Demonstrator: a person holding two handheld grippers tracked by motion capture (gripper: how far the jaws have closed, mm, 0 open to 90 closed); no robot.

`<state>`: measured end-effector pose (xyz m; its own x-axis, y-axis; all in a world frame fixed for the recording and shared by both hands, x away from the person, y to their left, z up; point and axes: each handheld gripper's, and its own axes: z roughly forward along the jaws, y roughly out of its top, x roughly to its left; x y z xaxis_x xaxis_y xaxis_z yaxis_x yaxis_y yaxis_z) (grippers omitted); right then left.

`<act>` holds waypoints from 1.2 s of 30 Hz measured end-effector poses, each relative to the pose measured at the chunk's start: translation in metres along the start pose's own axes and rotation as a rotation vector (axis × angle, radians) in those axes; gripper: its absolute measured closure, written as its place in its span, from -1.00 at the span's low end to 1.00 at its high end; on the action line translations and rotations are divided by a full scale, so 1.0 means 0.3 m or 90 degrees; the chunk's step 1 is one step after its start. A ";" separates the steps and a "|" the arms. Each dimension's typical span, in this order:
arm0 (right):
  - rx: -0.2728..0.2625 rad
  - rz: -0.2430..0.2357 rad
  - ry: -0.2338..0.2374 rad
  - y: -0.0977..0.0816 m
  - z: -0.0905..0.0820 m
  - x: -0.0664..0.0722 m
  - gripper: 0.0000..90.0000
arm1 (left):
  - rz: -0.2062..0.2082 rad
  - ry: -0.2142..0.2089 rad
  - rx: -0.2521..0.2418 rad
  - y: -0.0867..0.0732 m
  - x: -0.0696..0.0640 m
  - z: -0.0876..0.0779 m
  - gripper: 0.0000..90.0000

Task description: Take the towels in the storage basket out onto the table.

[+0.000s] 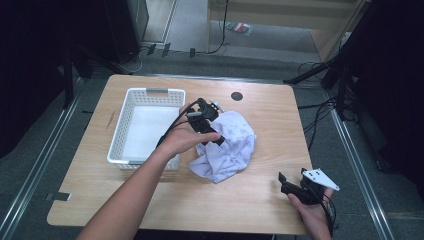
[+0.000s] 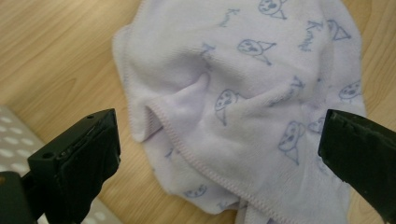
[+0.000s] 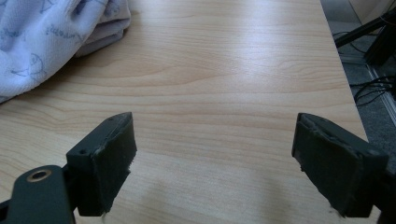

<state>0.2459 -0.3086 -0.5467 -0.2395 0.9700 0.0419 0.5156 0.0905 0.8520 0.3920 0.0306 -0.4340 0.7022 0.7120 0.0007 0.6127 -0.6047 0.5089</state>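
Observation:
A crumpled pale lilac cloth (image 1: 227, 145) printed with small blue figures lies at the middle of the wooden table. In the left gripper view the cloth (image 2: 243, 93) sits bunched just past the jaws, its stitched hem folded under. My left gripper (image 2: 219, 144) is open, held right above the cloth with a jaw on either side of the bunch and nothing pinched. In the high view the left gripper (image 1: 212, 131) hovers over the cloth's left part. My right gripper (image 1: 290, 186) is open near the table's front right edge; in its own view the right gripper (image 3: 215, 163) points across bare wood toward the cloth (image 3: 51, 42).
A white plastic basket (image 1: 145, 95) stands left of the cloth, with nothing visible inside. A small dark round disc (image 1: 236, 96) sits near the table's far edge. Cables and stand legs lie on the floor around the table.

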 end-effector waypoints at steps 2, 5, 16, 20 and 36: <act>0.001 -0.001 0.000 0.000 0.000 0.000 -0.70 | -0.002 0.004 -0.003 -0.007 0.014 -0.017 -1.00; 0.001 -0.001 -0.001 0.000 0.000 0.000 -0.70 | -0.004 0.010 -0.008 -0.023 0.036 -0.051 -1.00; 0.002 -0.001 -0.001 0.000 0.001 0.001 -0.69 | -0.020 0.036 -0.023 -0.097 0.129 -0.145 -1.00; 0.002 -0.002 -0.002 0.000 0.002 0.001 -0.69 | -0.028 0.050 -0.023 -0.131 0.170 -0.185 -1.00; 0.005 -0.002 -0.006 0.001 0.003 0.001 -0.69 | -0.061 0.092 -0.028 -0.257 0.286 -0.293 -1.00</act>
<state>0.2467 -0.3080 -0.5469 -0.2333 0.9718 0.0350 0.5217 0.0947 0.8479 0.3731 0.1697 -0.3976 0.5792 0.8120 0.0725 0.6558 -0.5170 0.5501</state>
